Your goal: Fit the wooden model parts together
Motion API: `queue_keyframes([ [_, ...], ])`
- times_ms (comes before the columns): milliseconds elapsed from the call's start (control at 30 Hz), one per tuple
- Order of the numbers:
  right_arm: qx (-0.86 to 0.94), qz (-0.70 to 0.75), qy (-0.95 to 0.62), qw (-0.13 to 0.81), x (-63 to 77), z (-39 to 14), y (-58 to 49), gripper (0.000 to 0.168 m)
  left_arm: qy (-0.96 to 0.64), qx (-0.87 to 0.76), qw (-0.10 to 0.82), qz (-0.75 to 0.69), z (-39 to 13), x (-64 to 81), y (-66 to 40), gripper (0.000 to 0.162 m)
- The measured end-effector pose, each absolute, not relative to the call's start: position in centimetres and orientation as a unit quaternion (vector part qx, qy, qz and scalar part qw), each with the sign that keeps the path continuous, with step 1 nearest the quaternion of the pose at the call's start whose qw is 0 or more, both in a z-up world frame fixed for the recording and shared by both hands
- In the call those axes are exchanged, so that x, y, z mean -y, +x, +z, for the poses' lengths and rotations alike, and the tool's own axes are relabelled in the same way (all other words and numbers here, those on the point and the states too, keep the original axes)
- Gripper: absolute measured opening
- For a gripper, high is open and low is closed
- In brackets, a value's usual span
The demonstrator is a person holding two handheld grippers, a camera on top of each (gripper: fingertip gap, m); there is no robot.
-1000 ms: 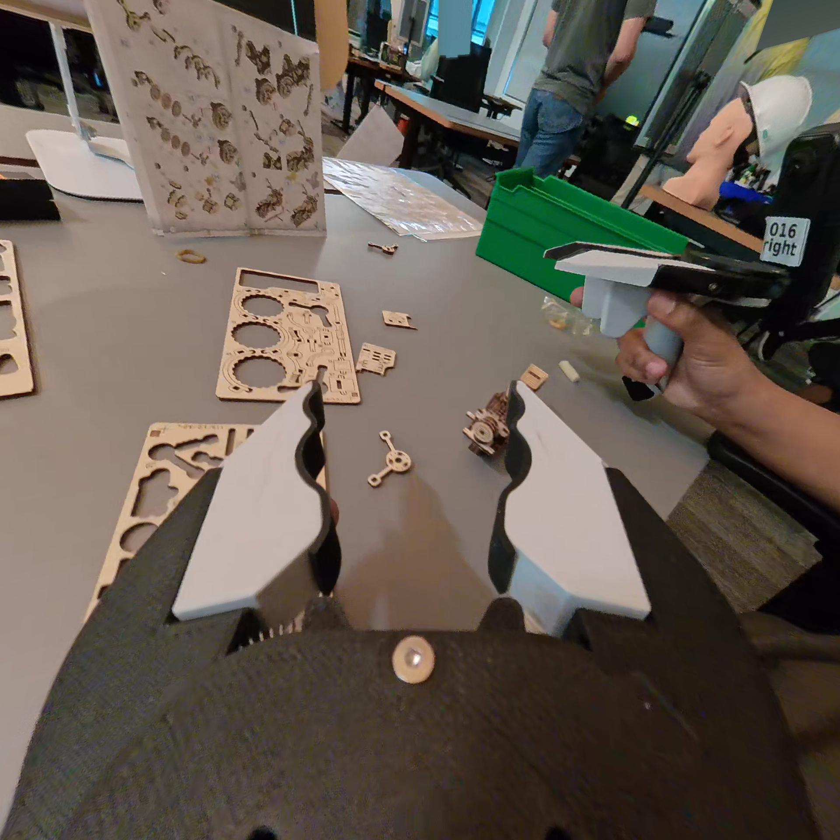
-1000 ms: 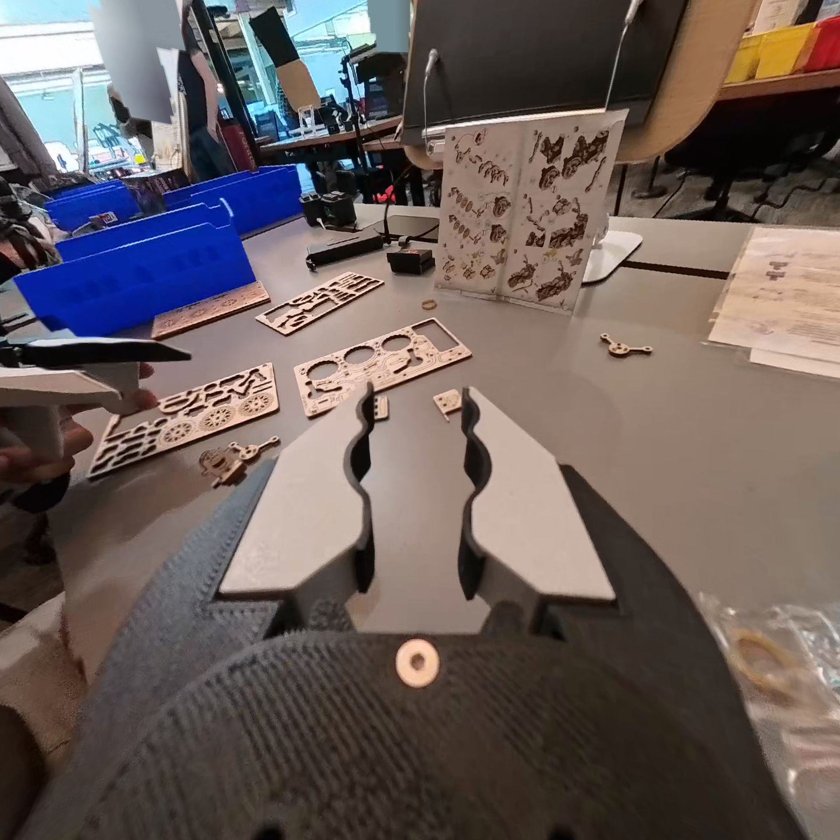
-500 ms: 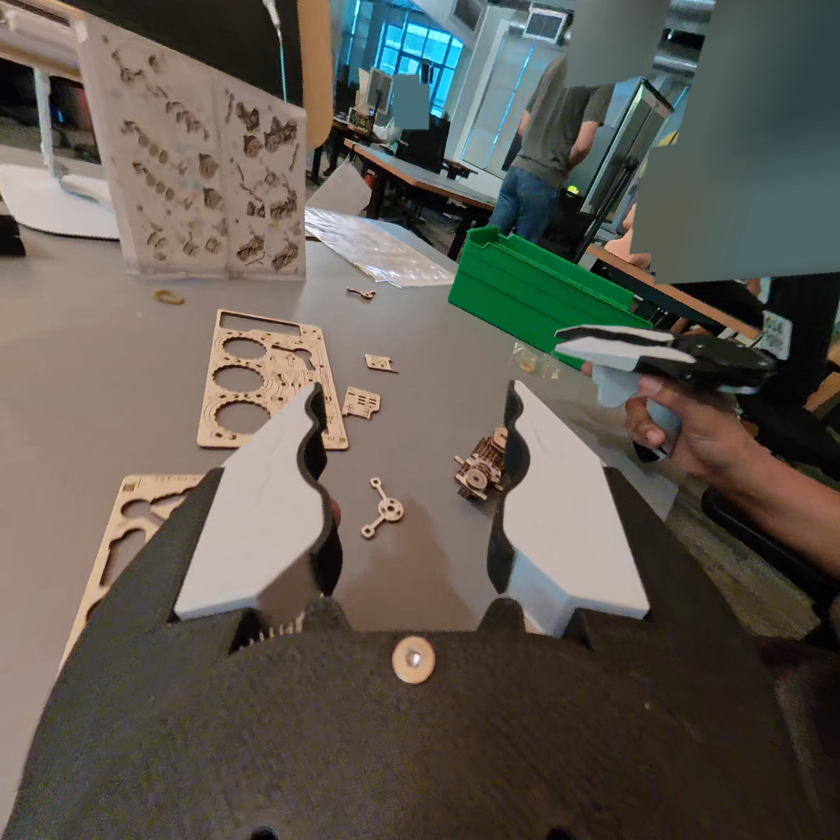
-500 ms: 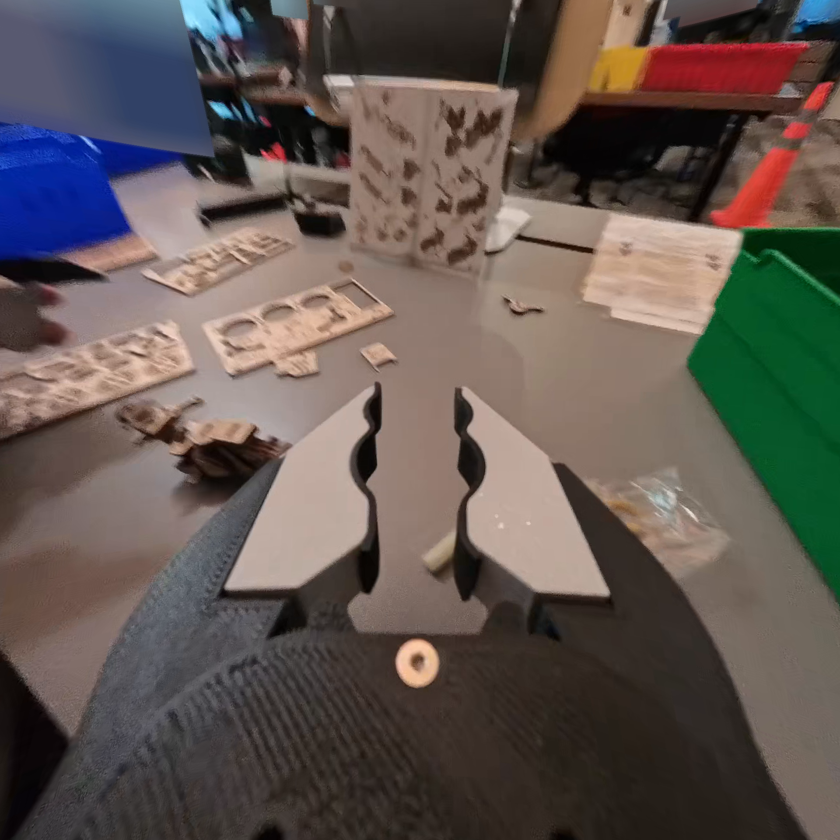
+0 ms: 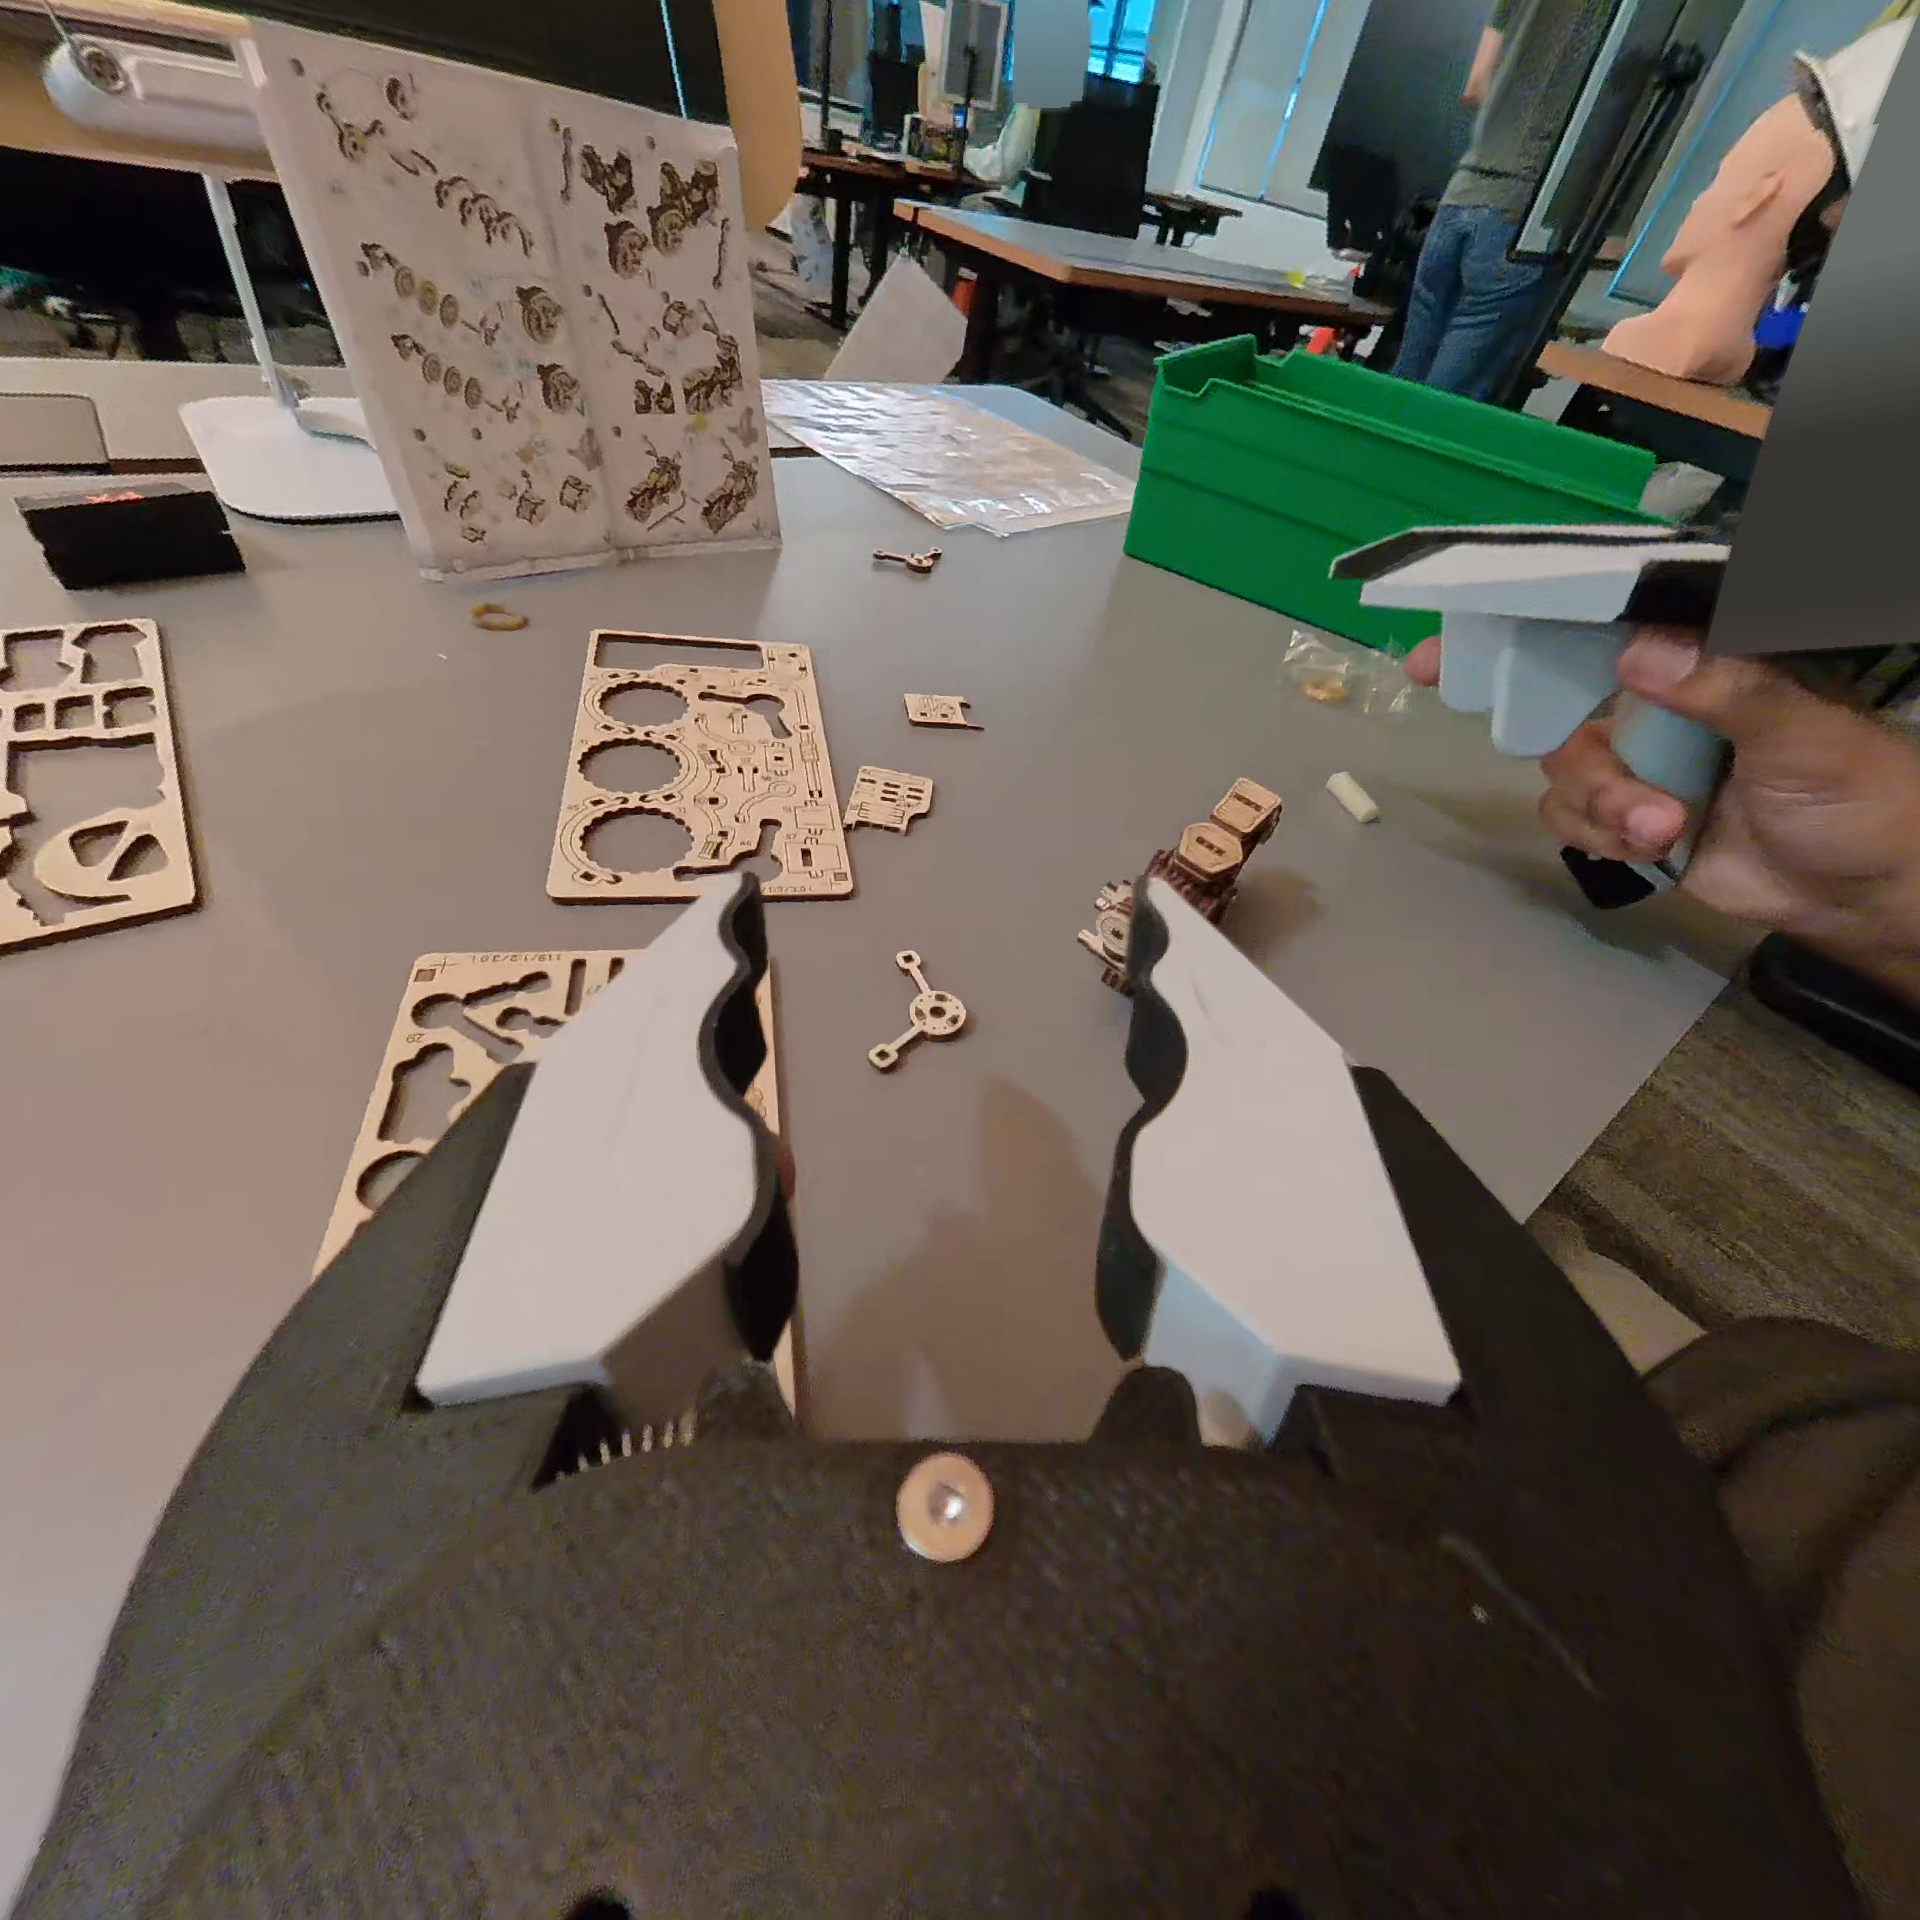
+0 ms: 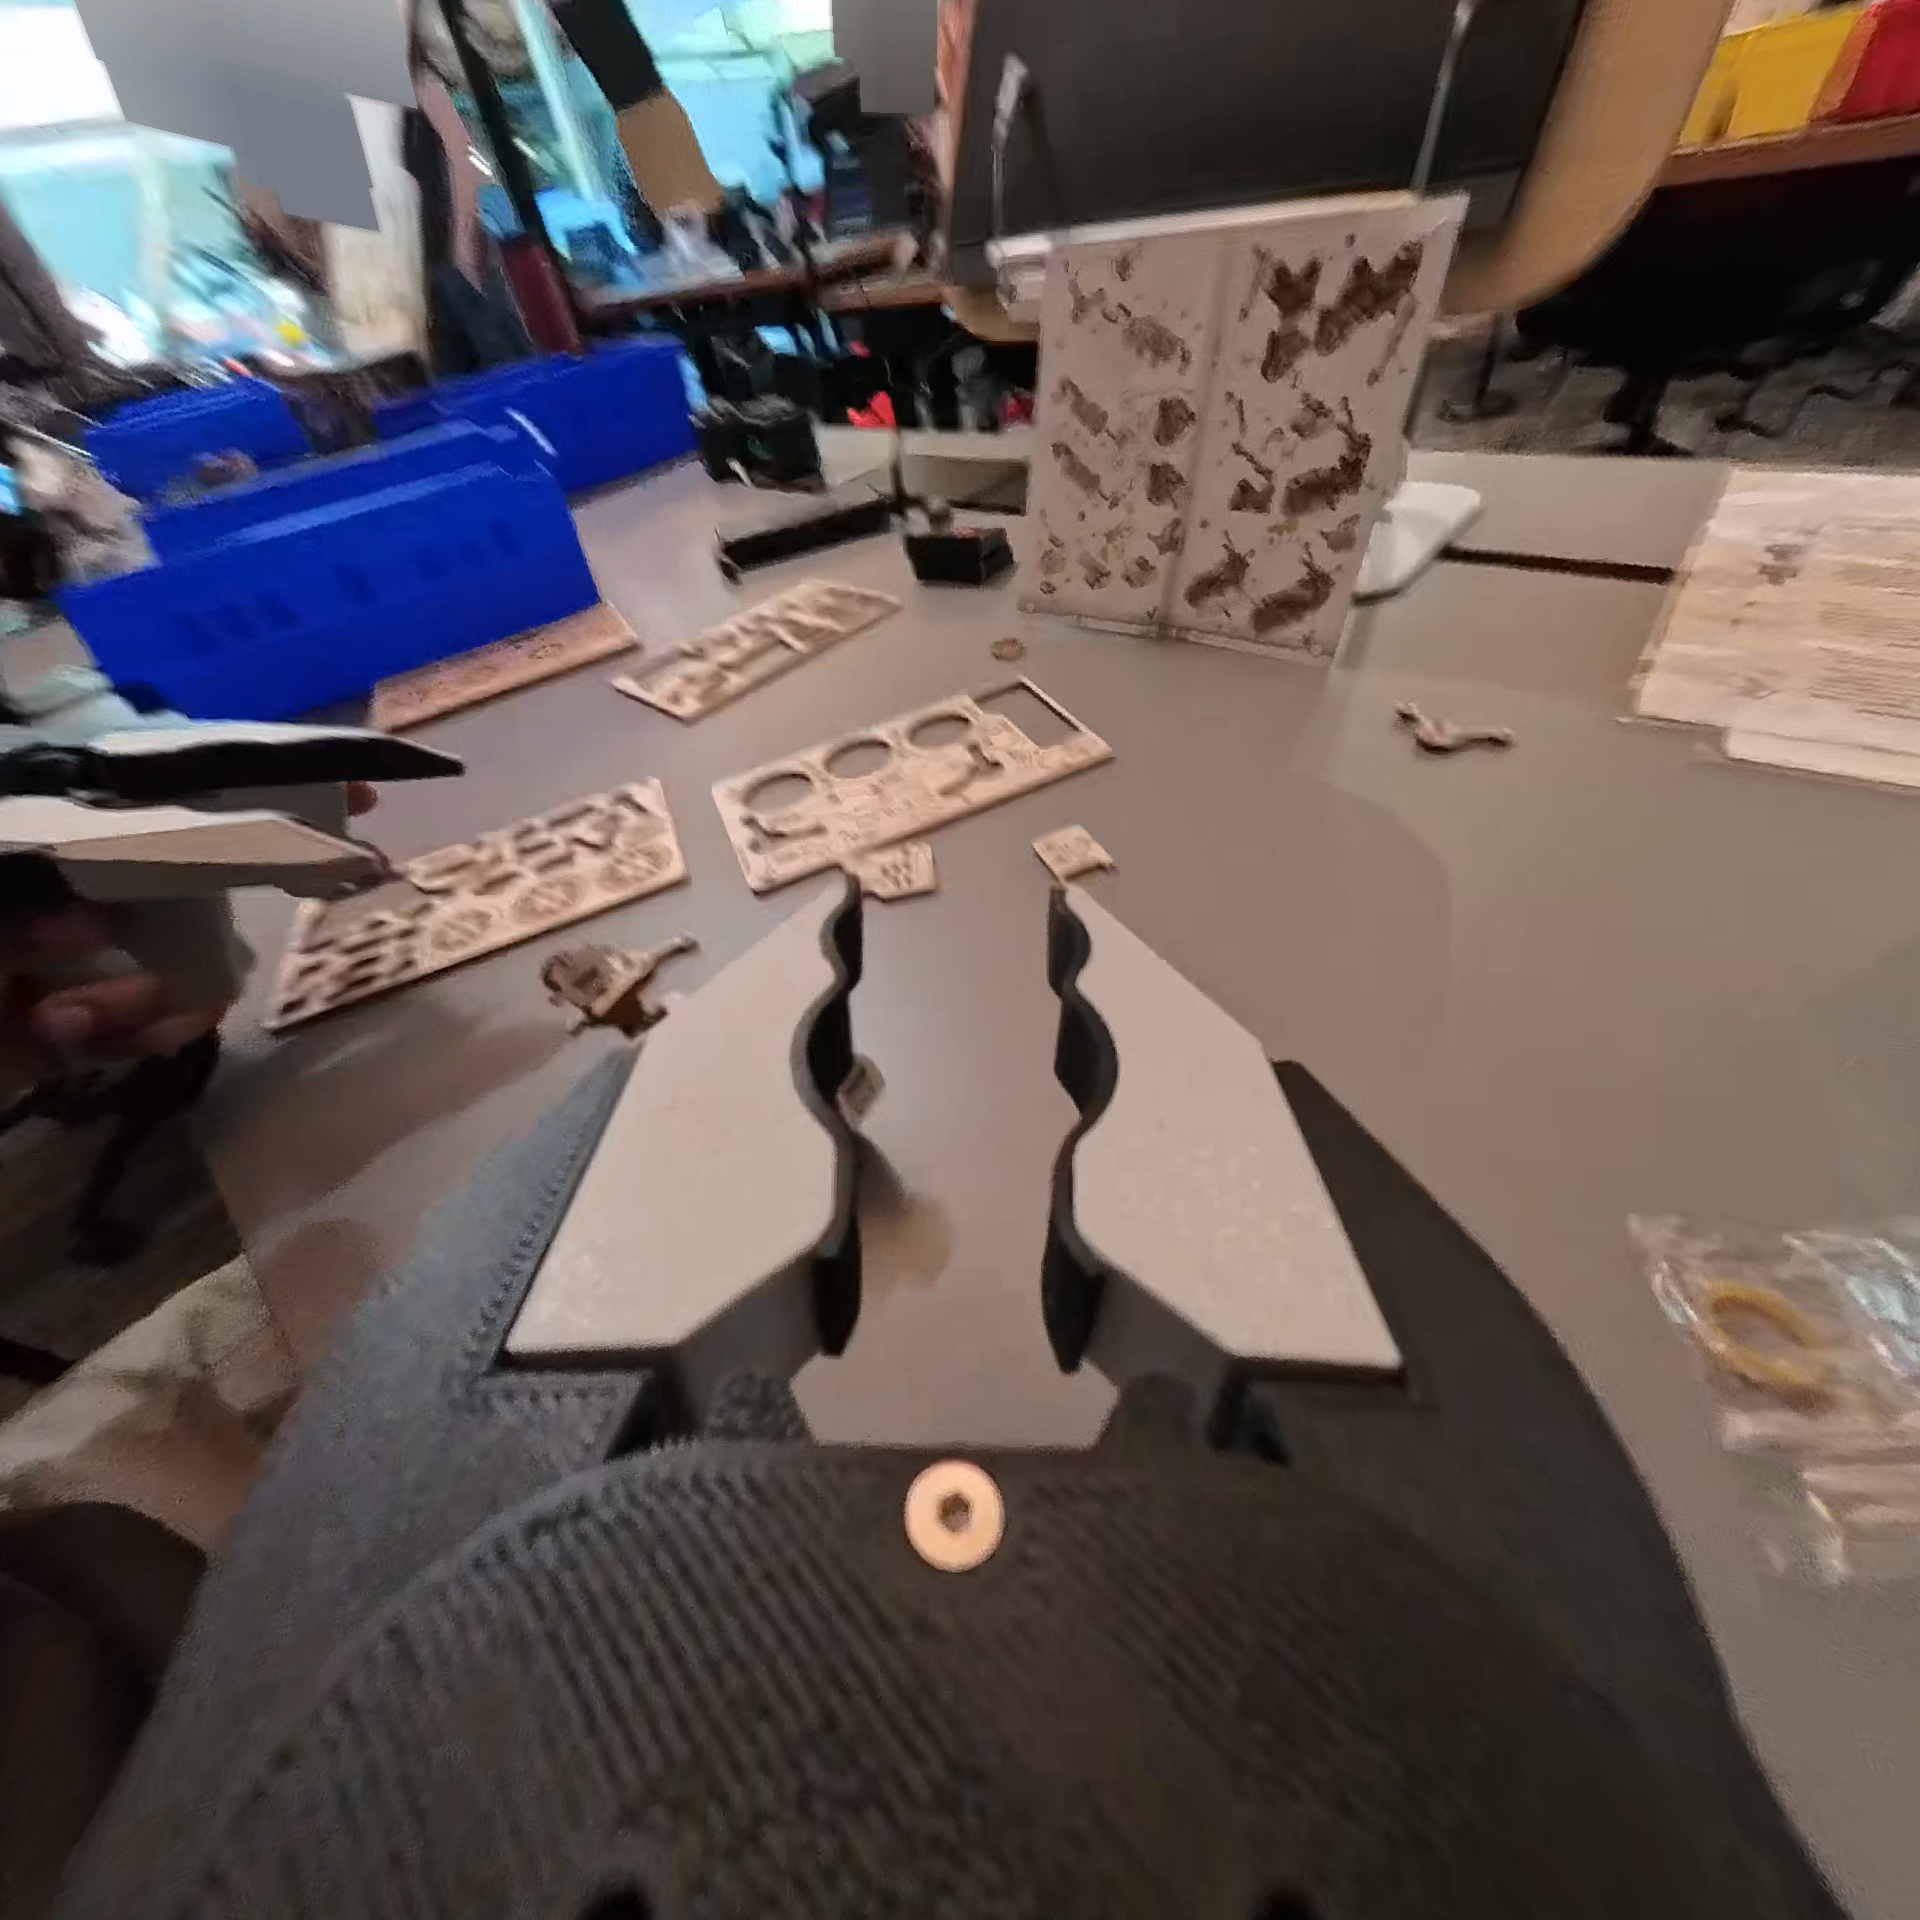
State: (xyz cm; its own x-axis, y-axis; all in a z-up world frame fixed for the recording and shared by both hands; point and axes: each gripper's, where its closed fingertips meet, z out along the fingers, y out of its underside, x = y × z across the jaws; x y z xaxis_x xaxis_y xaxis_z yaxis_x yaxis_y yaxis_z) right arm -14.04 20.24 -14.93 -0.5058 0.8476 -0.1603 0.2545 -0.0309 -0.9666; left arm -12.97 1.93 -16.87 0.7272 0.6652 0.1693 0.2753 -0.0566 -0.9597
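Left wrist view: left gripper [image 5: 940, 914] spread wide, holding nothing, above grey table [image 5: 312, 1091]. Between the fingers, a small linkage [image 5: 921, 1012] flat on the table. Just past the right fingertip, the half-built model [image 5: 1195, 878], partly hidden by it. Beyond: ringed sheet [image 5: 698, 769], two small cut pieces [image 5: 889, 798], upright manual [image 5: 540, 343], green bin [image 5: 1351, 499]. Far right, right gripper [image 5: 1351, 571] in a hand [image 5: 1766, 821].

Right wrist view, blurred: right gripper [image 6: 954, 906] partly open, empty. A small wooden bit [image 6: 862, 1086] peeking from behind the left finger. Model [image 6: 603, 982] left of it, near a parts sheet [image 6: 478, 904]. Bag [image 6: 1787, 1340] at right; blue bins [image 6: 332, 582] behind.
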Motion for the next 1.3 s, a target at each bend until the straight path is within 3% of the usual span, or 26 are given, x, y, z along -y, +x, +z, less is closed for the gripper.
queue_keyframes([
  [200, 0.674, 0.503, -0.466, 0.276, -22.0, -17.9, -13.8, 0.033, -0.669, 0.363, 0.648, 0.032, -16.7, -2.1, -14.2, 0.065],
  [367, 0.672, 0.523, -0.455, 0.262, -22.0, -17.5, -14.2, 0.035, -0.71, 0.305, 0.627, 0.097, -16.5, -3.4, -14.0, 0.064],
  [833, 0.651, 0.544, -0.48, 0.226, -22.1, -17.3, -15.1, 0.035, -0.652, 0.303, 0.694, 0.042, -13.0, -4.6, -15.0, 0.062],
  [1300, 0.661, 0.555, -0.47, 0.186, -20.5, -18.1, -14.8, 0.037, -0.68, 0.324, 0.656, 0.055, -15.0, -4.6, -15.0, 0.062],
])
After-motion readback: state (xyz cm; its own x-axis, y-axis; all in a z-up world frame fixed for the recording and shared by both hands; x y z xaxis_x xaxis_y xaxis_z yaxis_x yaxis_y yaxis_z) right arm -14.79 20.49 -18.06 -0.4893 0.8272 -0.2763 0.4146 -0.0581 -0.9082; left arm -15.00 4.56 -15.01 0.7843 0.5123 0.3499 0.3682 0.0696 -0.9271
